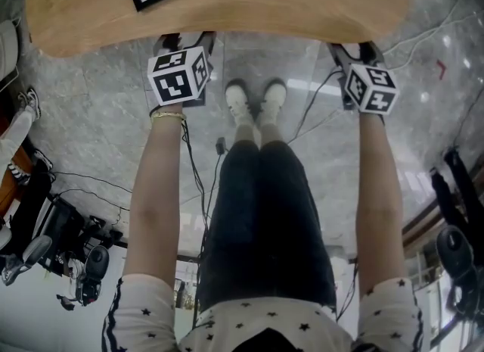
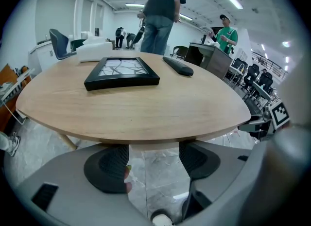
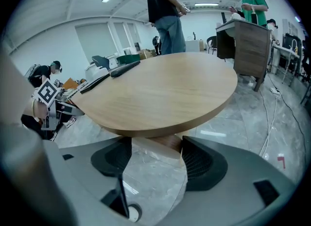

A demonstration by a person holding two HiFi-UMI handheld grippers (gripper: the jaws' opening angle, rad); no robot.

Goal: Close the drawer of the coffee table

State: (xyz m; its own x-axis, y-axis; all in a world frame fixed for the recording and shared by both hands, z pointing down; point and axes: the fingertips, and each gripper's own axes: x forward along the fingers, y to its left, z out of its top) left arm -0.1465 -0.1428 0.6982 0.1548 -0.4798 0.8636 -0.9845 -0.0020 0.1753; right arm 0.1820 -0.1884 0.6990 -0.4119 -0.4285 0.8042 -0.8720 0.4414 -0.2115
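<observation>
Hovering at the curved rim of the smooth, pale-wood oval coffee table (image 1: 249,2), the left gripper (image 2: 154,153) and right gripper (image 3: 155,151) each spread ribbed black pads (image 2: 109,166) wide around nothing above glossy grey marble floor (image 1: 98,116), the drawer itself not discernible.

Three cameras, one table (image 1: 302,2)
Head view looks steeply down on its near edge; both gripper views face across its top from close by

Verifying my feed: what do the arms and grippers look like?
The left gripper and right gripper: grey bodies, black ribbed claw pads, each topped by a black-and-white marker cube. Black cables trail off. Short white star-print sleeves; arms bare below; gold bracelet on the left.
</observation>
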